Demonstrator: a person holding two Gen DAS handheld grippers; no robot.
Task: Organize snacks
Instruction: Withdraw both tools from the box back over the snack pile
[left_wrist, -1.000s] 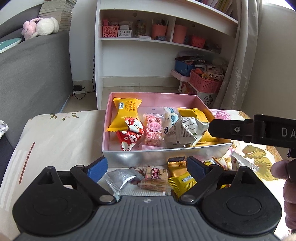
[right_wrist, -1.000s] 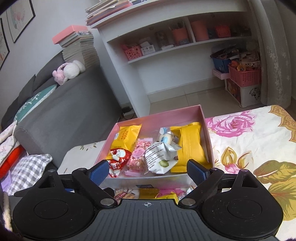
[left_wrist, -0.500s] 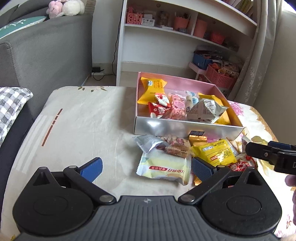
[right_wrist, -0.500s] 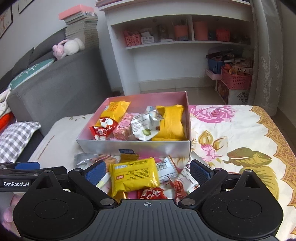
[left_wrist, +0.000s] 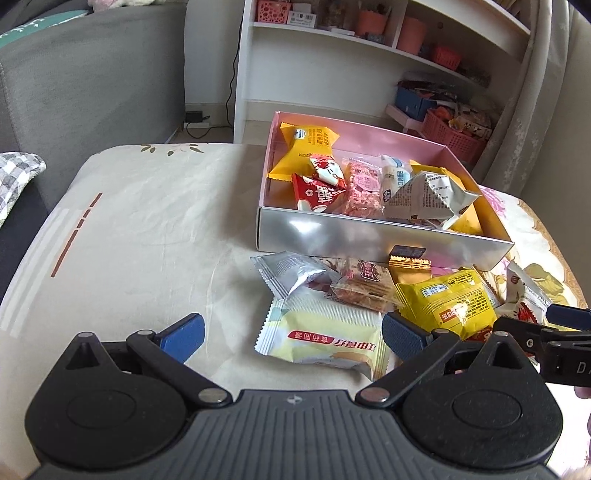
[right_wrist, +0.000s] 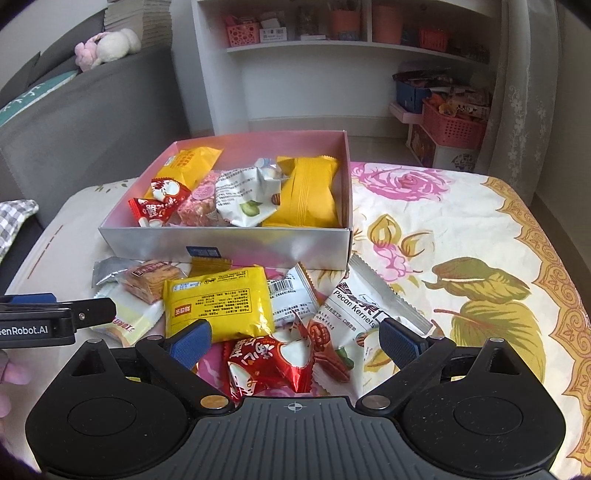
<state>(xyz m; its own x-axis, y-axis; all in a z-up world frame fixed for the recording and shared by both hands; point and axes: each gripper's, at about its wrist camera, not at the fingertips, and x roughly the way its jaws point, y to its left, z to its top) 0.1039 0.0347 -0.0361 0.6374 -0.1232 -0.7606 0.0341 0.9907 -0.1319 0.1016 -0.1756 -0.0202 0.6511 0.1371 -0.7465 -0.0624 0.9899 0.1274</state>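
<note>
Snacks lie in a heap on the table, just in front of the pink box (right_wrist: 349, 206). The left gripper (left_wrist: 291, 334) has its jaws wide, holding nothing. Between its fingers lies a pale yellow packet (left_wrist: 325, 338), flat, its long side running left to right. To the right, in front of the box, a yellow packet (right_wrist: 218, 302) lies flat with its long side across. The right gripper (right_wrist: 295, 341) is wide too, holding nothing, over a red packet (right_wrist: 267, 363). The pecan packet (right_wrist: 365, 306) slants away to the right.
</note>
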